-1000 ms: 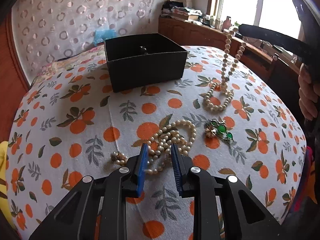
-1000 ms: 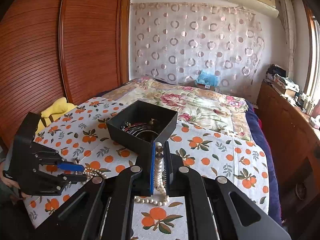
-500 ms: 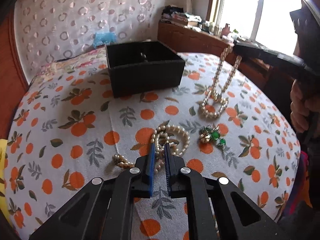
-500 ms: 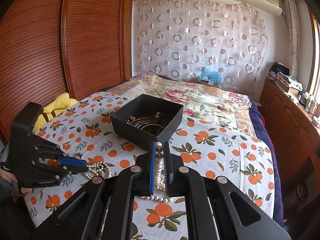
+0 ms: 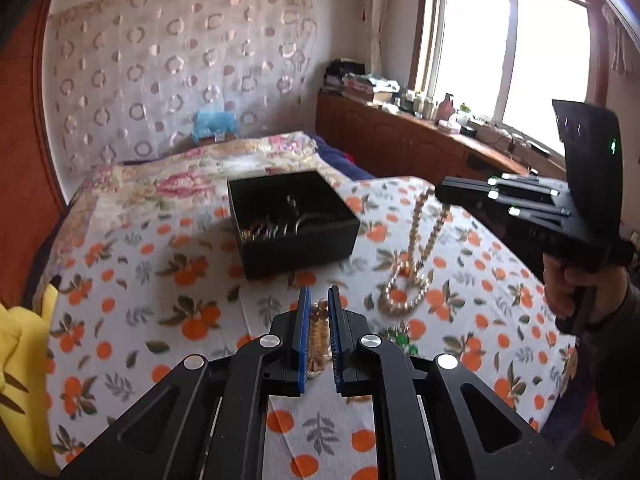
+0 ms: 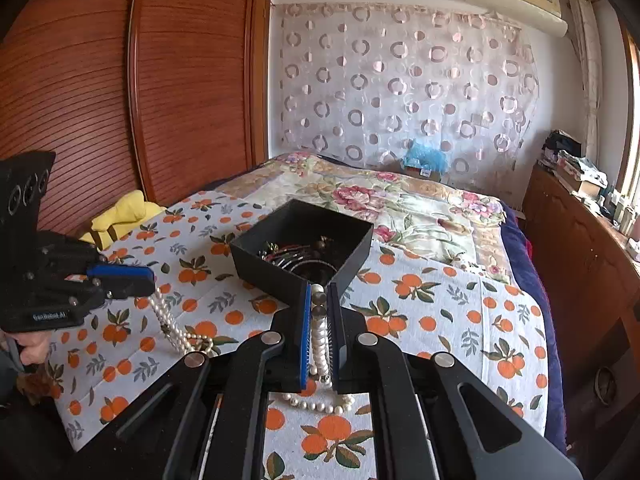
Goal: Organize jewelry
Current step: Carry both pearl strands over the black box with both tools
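Altogether two pearl necklaces are in grip, one per gripper, above a bed spread with an orange-print cloth. The left gripper has its jaws drawn narrow on the first pearl necklace; they have just been closing, with the beads between them, and the strand hangs from them down to a small heap on the cloth near its left edge as the right wrist view shows it. The right gripper has its jaws pressed on the second pearl necklace, whose loop drops to a coil lying on the cloth toward its right side in the left wrist view. One black box stands open near the far edge of the cloth, with several bangles inside; their number cannot be told. One green brooch lies on the cloth just beside the left gripper, near the second necklace's coil.
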Demonstrator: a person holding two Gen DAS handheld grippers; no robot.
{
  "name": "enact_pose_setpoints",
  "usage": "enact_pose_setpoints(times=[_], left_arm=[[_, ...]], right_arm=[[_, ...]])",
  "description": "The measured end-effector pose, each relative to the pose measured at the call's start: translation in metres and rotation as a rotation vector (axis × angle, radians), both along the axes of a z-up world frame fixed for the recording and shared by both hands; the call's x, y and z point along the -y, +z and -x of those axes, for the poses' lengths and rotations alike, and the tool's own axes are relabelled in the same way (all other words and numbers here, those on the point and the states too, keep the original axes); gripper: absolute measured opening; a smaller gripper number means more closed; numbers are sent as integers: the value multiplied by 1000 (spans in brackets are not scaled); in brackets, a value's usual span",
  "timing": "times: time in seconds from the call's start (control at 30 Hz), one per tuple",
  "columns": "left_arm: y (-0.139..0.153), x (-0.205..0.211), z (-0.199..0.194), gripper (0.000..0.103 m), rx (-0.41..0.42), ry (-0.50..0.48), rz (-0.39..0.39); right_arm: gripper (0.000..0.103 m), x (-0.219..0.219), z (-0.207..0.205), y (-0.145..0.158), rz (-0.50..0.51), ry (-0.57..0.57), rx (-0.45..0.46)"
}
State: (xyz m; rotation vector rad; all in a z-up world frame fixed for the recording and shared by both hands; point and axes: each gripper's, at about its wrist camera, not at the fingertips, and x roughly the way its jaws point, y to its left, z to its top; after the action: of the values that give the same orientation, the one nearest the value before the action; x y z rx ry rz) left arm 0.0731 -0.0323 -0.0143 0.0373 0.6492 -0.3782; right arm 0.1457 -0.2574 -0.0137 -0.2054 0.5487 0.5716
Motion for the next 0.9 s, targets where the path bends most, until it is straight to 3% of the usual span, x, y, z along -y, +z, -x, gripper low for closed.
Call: enact_pose_setpoints(times=[0.63, 0.9], left_arm=[[47, -2, -33, 8, 51, -40, 64], [38, -6, -44, 8, 6, -57, 70]], right_arm=[[8, 2, -17, 18, -66, 55, -11], [8, -5, -25, 8, -65, 68, -36]])
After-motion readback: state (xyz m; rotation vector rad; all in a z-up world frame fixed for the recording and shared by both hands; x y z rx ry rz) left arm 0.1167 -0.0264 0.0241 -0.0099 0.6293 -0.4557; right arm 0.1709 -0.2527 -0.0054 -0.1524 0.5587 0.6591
